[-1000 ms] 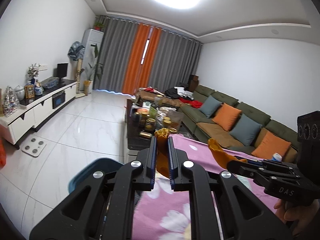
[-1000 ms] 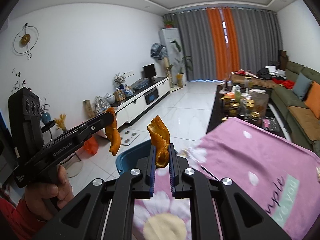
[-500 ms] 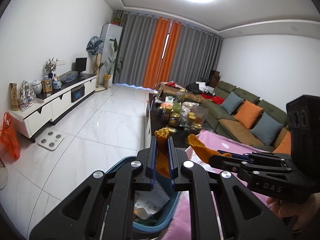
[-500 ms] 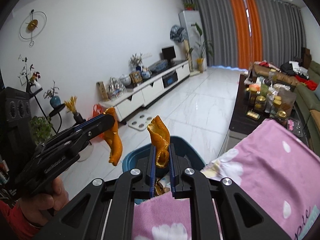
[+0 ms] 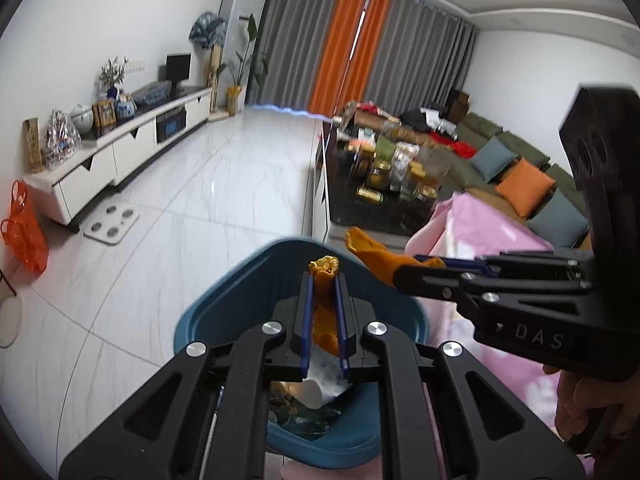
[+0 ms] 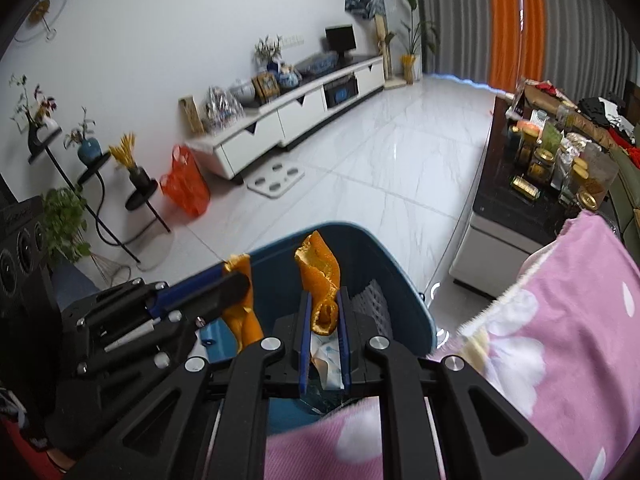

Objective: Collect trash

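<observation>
An orange peel strip (image 5: 325,312) is pinched in my left gripper (image 5: 323,278), which is shut on it above the blue trash bin (image 5: 208,312). A second orange peel (image 6: 320,276) stands up from my right gripper (image 6: 324,294), also shut, over the same bin (image 6: 400,280). Both grippers point down into the bin side by side. The right gripper (image 5: 424,264) comes into the left wrist view from the right with its peel (image 5: 372,254). The left gripper (image 6: 236,278) shows at the left of the right wrist view with its peel (image 6: 242,320). Paper and wrappers (image 5: 316,392) lie inside the bin.
A pink flowered cloth (image 6: 560,320) covers the surface right of the bin. Beyond it stands a dark coffee table (image 5: 372,216) crowded with jars. A white floor scale (image 5: 112,226), an orange plastic bag (image 6: 186,188), black plant stands (image 6: 92,184) and a white TV cabinet (image 5: 120,152) line the left.
Both grippers have swung left and sunk, from above the pink cloth to over the blue bin. Each still grips its orange peel.
</observation>
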Demonstrator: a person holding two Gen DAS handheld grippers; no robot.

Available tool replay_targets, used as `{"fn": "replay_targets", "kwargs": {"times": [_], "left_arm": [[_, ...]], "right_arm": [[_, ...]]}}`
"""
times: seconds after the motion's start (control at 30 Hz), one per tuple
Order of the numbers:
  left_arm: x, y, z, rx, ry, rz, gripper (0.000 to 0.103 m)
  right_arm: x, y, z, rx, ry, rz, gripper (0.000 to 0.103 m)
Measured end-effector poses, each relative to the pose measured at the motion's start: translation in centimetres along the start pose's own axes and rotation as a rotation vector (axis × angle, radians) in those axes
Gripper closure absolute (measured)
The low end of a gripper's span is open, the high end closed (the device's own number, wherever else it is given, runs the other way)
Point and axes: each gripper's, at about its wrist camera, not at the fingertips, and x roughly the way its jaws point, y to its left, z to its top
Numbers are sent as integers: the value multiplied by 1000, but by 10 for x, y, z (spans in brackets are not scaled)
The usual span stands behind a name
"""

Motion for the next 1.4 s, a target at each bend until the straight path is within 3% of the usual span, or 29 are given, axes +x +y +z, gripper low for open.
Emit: {"fn": "replay_targets", "kwargs": {"times": [0.33,0.73,0.83,1.0,1.23,1.4], "left_arm": [[77,12,-27,-6,94,22,92],[112,-3,-35,13,156,53,92],[111,-5,-35,14,160,60,91],[106,-1,-37,4,150,71,68],[81,3,-34,-3,113,79,62],[48,6,-31,-7,63,75,54]], "right_arm": [[44,-2,3,-23,131,-30,93],[68,-8,3,-18,216,-39,91],[69,-12,4,-14,218,-48,86],[65,-11,3,-5,196,-62,77],[50,-12,2,5,156,-70,71],[20,-8,4,-1,76,-69,62]]}}
